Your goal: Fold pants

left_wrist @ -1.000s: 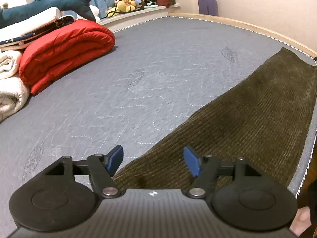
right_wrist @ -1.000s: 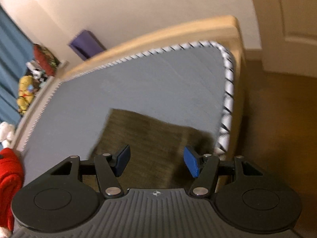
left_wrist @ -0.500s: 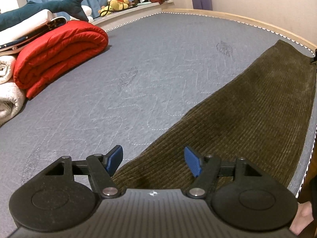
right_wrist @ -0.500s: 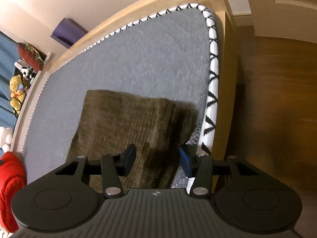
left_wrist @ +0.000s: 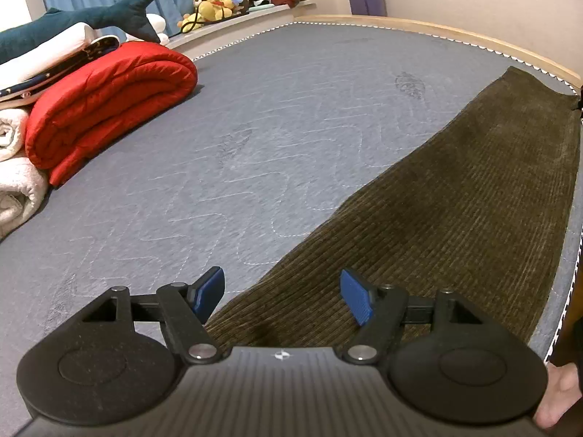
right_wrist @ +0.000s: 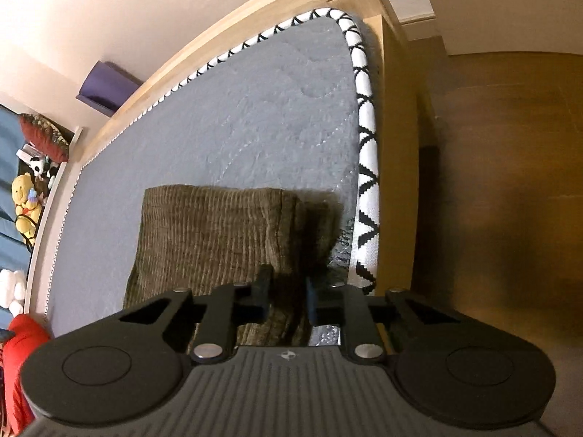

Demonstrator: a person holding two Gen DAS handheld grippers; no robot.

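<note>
Dark olive corduroy pants (left_wrist: 448,211) lie flat and stretched out along the right side of a grey quilted mattress (left_wrist: 255,145). My left gripper (left_wrist: 280,293) is open and empty, low over the near end of the pants. In the right wrist view the far end of the pants (right_wrist: 211,233) lies near the mattress corner. My right gripper (right_wrist: 286,295) has its jaws narrowed around the right edge of the pants, with cloth between the pads.
A folded red quilt (left_wrist: 105,102), white rolled blankets (left_wrist: 14,189) and a plush shark (left_wrist: 91,18) sit at the left of the bed. Stuffed toys (left_wrist: 218,0) line the sill. The mattress edge with black-and-white trim (right_wrist: 366,167) and the wooden floor (right_wrist: 503,182) lie right of the pants.
My right gripper has moved down onto the pants' right edge and its jaws have closed in on the cloth. My left gripper has stayed open and shifted only slightly.
</note>
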